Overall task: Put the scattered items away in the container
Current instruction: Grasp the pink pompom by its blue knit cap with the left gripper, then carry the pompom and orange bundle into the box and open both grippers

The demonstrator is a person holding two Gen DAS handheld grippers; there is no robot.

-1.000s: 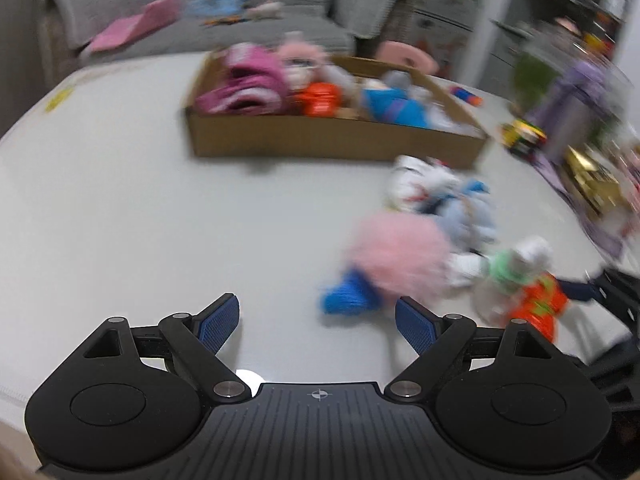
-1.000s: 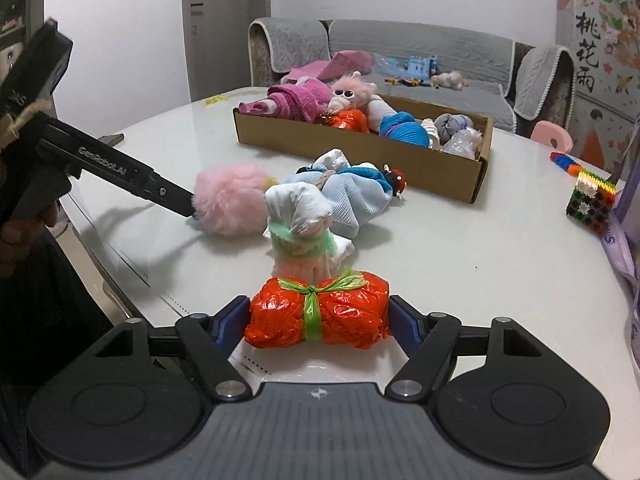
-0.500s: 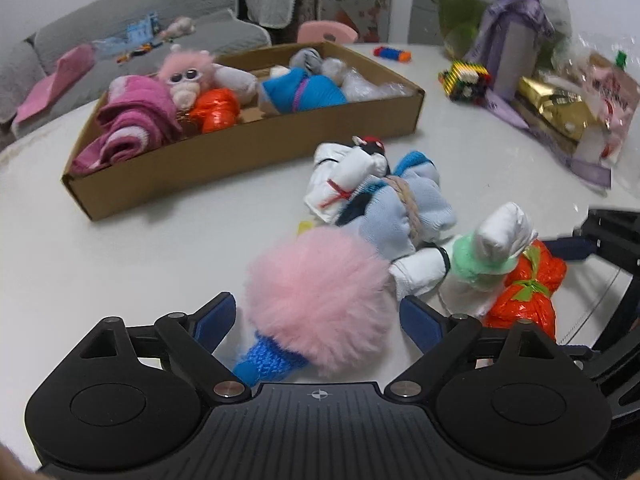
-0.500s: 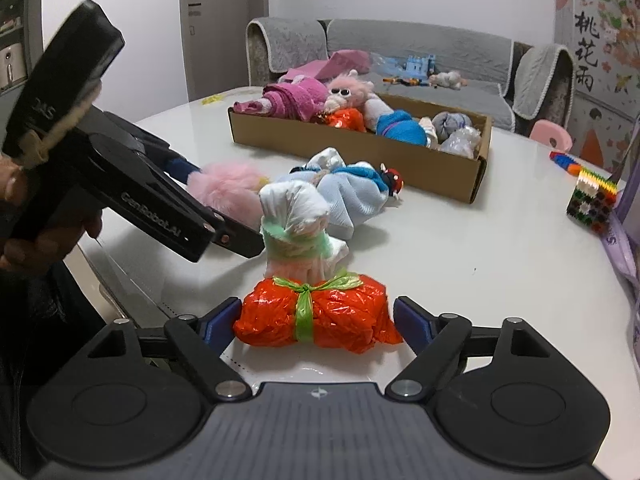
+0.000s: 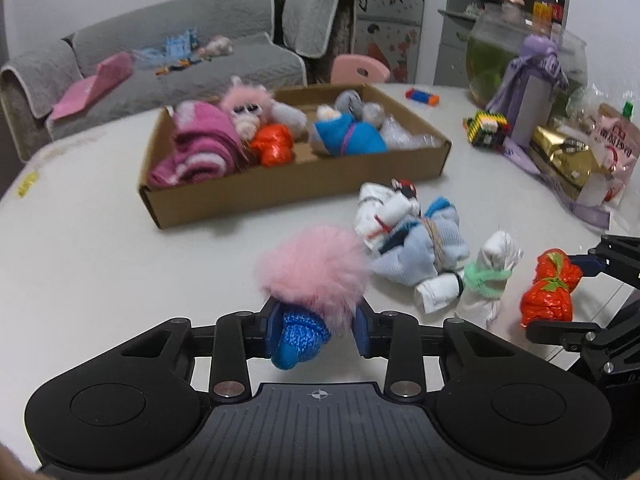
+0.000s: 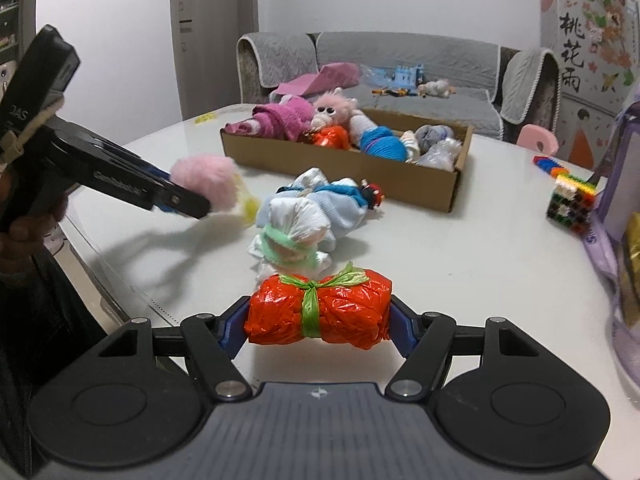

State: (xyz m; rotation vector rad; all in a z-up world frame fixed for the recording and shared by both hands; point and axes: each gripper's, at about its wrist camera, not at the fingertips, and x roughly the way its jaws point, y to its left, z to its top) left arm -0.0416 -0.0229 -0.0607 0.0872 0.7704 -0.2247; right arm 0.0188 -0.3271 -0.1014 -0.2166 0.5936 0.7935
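Our left claw [image 5: 316,326] angled downward, its jaws having just closed until both pads pressed what lay between them. Our right claw [image 6: 318,330] also tilted down, jaws closing, pads touching its load.

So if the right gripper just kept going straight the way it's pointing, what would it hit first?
Carrying the orange bundle, the right gripper would probably meet the white bundle with the green band first, directly ahead on the table. Depth is hard to judge through the fisheye.
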